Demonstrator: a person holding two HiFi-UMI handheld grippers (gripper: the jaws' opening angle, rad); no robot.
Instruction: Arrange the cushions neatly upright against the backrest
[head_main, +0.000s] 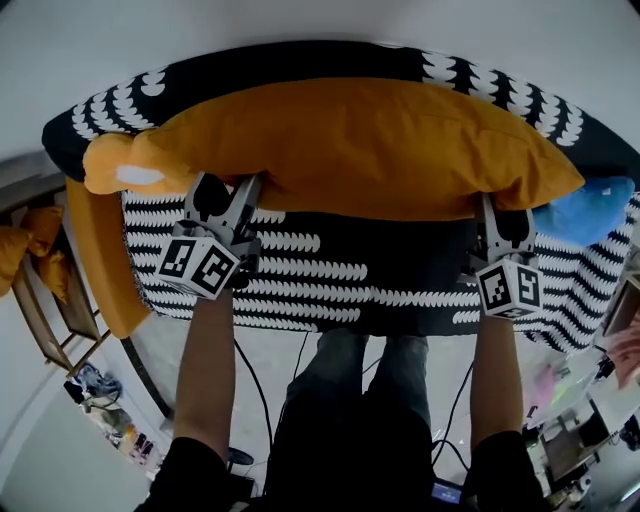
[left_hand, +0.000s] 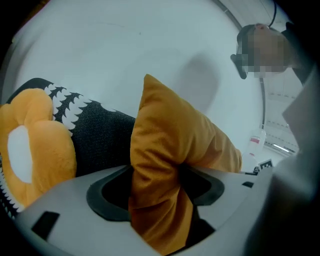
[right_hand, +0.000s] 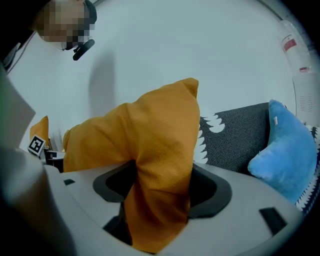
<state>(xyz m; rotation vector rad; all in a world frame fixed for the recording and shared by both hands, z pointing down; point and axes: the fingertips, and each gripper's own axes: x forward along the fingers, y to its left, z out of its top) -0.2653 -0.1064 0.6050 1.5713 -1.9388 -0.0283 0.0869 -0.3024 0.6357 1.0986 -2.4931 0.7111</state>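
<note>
Forearms (head_main: 205, 370) are reaching out from the person standing at the front edge of the sofa (head_main: 330, 270), one claw to each end of a long mustard-orange cushion (head_main: 350, 145). That cushion is lying lengthwise along the sofa's back edge, leaning on the backrest (head_main: 300, 60) with its lower seam on the seat.

Left claw (head_main: 227, 190) is standing fairly wide, with a bunched fold of the cushion's cover running between its jaws and a dark gap showing on either side of the fold. The right claw (head_main: 503, 215) is sitting the same way at the cushion's other end, so both appear to be cradling the fabric rather than pinching it.

Judging from this, the long cushion is being set down and let go. Next, both claws need to back straight off towards the front edge without dragging the cover, or the cushion may slump forward.

An orange flower-shaped cushion (head_main: 120, 165) is resting at the sofa's left end and a blue cushion (head_main: 590, 208) at the right end, both probably waiting to be propped up.

No brand is showing. The marker cubes (head_main: 205, 265) are carrying only black-and-white squares, and the pink label on a white bottle (left_hand: 255, 145) is too small to read.
</note>
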